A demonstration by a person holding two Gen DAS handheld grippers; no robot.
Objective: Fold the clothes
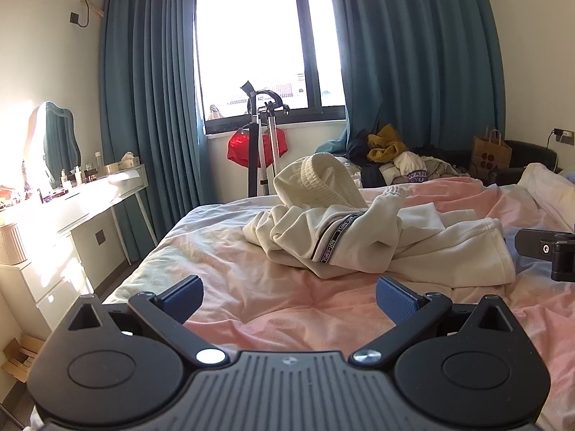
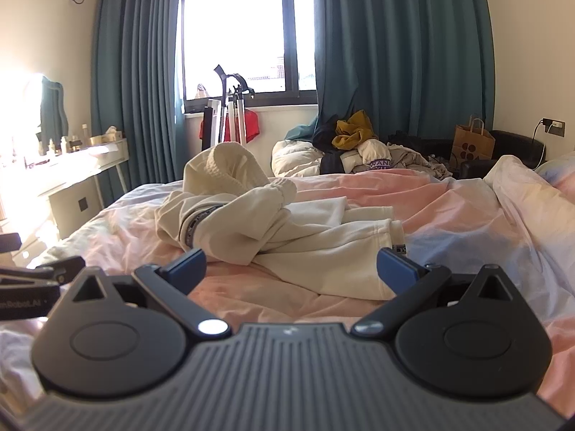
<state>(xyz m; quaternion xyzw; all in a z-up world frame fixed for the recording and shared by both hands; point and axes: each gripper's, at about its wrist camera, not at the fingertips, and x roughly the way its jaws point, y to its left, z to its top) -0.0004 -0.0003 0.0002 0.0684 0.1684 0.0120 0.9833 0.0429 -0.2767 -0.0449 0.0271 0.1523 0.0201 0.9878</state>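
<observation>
Cream garment (image 1: 363,240) lies bunched mid-bed (image 1: 251,309), ahead of my left gripper (image 1: 289,296) and right gripper (image 2: 291,269), both spread wide, empty. Risk: pinching bedsheet with cloth, dragging tangle.

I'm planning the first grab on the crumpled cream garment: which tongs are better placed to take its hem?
Probably the right tongs: open, with the cream garment and its hem just ahead of their right finger. The left tongs, also open, face bare pink bedding.

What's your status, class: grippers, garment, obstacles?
Left gripper open, empty. Right gripper open, empty. Cream garment crumpled on bed, unfolded. Nothing in the way.
</observation>
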